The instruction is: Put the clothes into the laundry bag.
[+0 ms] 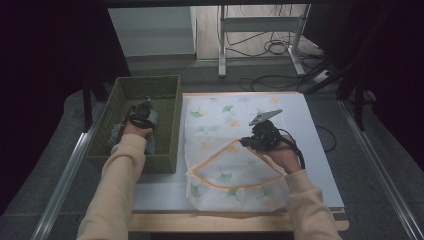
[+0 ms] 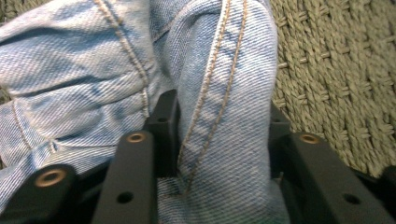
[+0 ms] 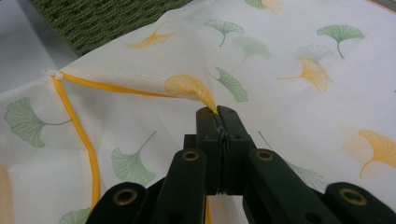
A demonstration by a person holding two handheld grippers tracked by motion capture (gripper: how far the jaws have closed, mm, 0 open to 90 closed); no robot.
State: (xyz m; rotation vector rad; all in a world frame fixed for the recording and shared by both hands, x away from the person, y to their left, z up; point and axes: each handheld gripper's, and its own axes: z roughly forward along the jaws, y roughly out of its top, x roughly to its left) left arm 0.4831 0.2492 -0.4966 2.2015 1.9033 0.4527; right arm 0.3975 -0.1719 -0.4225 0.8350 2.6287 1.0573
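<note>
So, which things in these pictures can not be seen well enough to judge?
- Denim garment: the left gripper view is too close and cuts it off, so its type is unclear; in the high view the hand and left tongs cover it.
- Basket floor: hidden by the denim.
- Laundry bag interior: the fabric lifted by the right tongs hides it.

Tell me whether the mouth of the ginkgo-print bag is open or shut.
Open. The right gripper pinches the bag at its orange-edged rim and lifts it, so the rim traces a wide loop in the high view.
</note>
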